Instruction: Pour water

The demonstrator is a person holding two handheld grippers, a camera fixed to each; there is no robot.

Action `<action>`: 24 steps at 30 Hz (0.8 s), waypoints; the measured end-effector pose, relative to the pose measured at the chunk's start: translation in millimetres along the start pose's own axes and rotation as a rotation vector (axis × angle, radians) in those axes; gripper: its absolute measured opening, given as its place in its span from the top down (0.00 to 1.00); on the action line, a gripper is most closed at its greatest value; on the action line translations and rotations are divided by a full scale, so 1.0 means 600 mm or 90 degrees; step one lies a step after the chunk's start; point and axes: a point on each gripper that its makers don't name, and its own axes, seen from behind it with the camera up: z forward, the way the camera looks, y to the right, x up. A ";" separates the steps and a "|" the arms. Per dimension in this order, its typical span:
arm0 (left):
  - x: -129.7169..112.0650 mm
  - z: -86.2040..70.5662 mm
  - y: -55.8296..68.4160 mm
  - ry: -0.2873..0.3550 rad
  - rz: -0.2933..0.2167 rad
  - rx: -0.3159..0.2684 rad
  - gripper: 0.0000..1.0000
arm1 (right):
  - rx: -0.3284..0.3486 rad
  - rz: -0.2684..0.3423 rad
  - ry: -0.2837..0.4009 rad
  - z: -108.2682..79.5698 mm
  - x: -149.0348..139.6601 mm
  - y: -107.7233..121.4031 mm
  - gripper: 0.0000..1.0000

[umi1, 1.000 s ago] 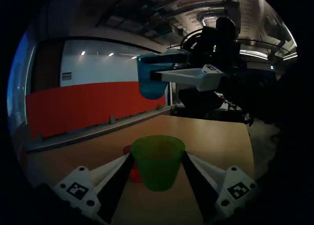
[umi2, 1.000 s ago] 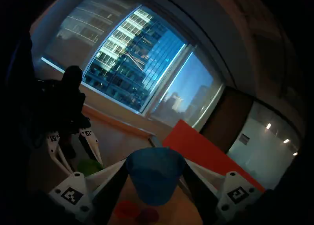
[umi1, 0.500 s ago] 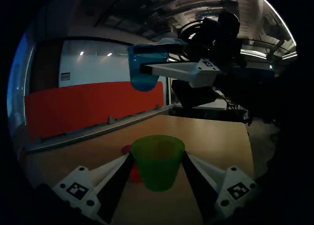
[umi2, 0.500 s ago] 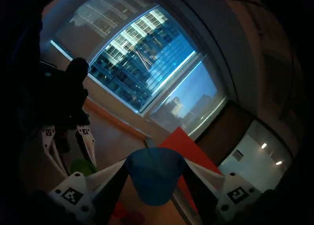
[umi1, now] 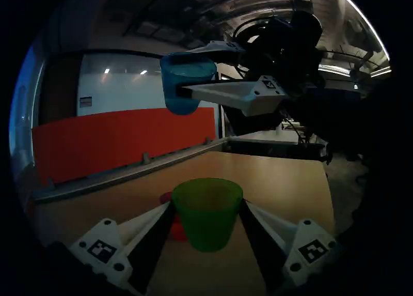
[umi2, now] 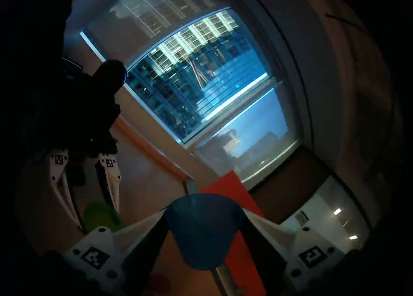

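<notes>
Blue cup (umi2: 204,239) clamped in right claw (umi2: 204,218), higher than green cup (umi1: 207,213).

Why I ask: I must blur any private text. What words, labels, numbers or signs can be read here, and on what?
No text here can be read.
Wall sign: too small and blurred to read.
Square markers on the jaws: black-and-white patterns, no letters or numbers.
The green cup and the blue cup: no print visible.
</notes>
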 end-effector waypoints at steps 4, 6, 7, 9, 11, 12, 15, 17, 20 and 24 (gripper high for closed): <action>0.000 0.002 0.003 0.000 0.000 -0.004 0.14 | -0.002 -0.023 -0.004 0.002 -0.001 0.003 0.09; 0.001 0.004 0.004 0.001 0.000 -0.006 0.14 | -0.003 -0.033 -0.005 0.003 -0.001 0.004 0.09; 0.002 0.005 0.005 0.001 0.000 -0.007 0.14 | -0.003 -0.038 -0.006 0.003 0.000 0.005 0.09; 0.004 0.006 0.006 0.002 0.000 -0.009 0.14 | -0.003 -0.048 -0.007 0.003 0.000 0.006 0.09; 0.005 0.006 0.006 0.003 0.001 -0.009 0.14 | -0.004 -0.058 -0.008 0.003 0.001 0.009 0.09; 0.006 0.007 0.006 0.004 0.001 -0.009 0.14 | -0.005 -0.063 -0.009 0.003 0.001 0.010 0.09; 0.006 0.007 0.006 0.003 0.001 -0.009 0.14 | -0.006 -0.077 -0.011 0.002 0.001 0.012 0.09; 0.007 0.008 0.006 0.003 0.002 -0.010 0.14 | -0.008 -0.086 -0.012 0.002 0.000 0.015 0.09; 0.007 0.009 0.004 0.003 0.002 -0.008 0.14 | -0.009 -0.097 -0.015 0.002 0.000 0.017 0.09; 0.007 0.009 0.004 0.004 0.002 -0.008 0.14 | -0.010 -0.113 -0.018 0.002 -0.001 0.018 0.09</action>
